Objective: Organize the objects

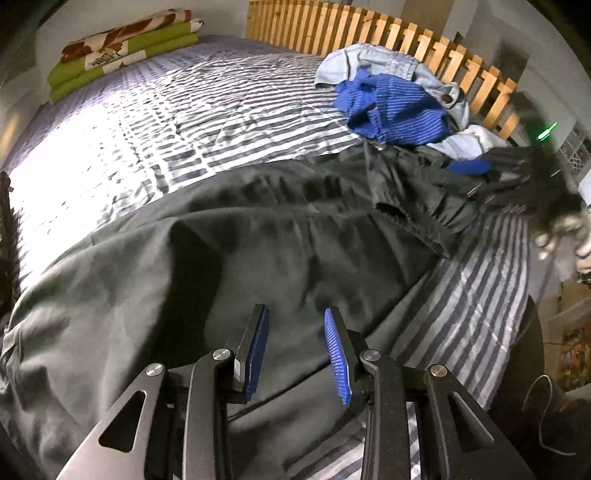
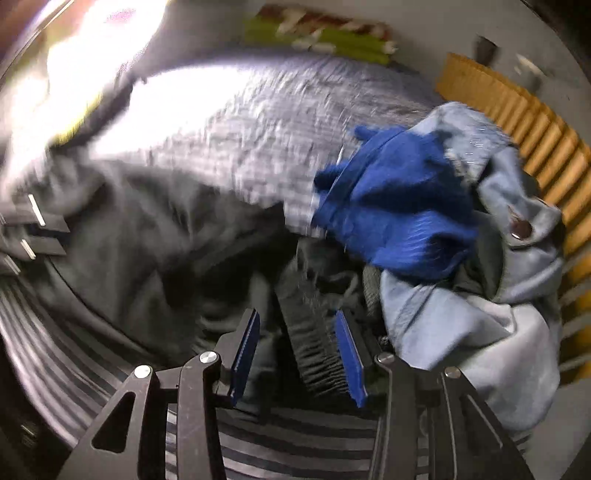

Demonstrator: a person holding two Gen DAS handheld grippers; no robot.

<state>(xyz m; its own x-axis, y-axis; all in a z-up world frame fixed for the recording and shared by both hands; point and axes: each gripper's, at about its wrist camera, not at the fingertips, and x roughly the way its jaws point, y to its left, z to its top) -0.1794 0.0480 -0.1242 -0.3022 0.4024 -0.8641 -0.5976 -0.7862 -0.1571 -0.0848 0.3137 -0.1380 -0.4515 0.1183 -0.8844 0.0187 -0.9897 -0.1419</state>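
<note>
In the left wrist view, the left gripper [image 1: 295, 350] pointed down over dark grey trousers [image 1: 229, 258] spread across the striped bedsheet [image 1: 177, 122]. Its blue pads [image 1: 338, 354] stood apart with nothing between them. At two o'clock lay a blue striped garment [image 1: 402, 110] on a pale denim jacket [image 1: 388, 62], against the wooden slat headboard [image 1: 369, 33]. A folded green patterned blanket [image 1: 122, 51] sat at eleven o'clock. The right gripper [image 1: 517, 177] showed blurred at three o'clock, at the trousers' waistband.

In the right wrist view, blurred by motion, the right gripper [image 2: 297, 350] had its jaws apart, with the trousers' elastic waistband [image 2: 317, 350] lying between them; whether the pads pressed it could not be told. The blue garment [image 2: 395, 206] lay at one o'clock, the denim jacket [image 2: 480, 314] at three, the trousers [image 2: 155, 229] at nine.
</note>
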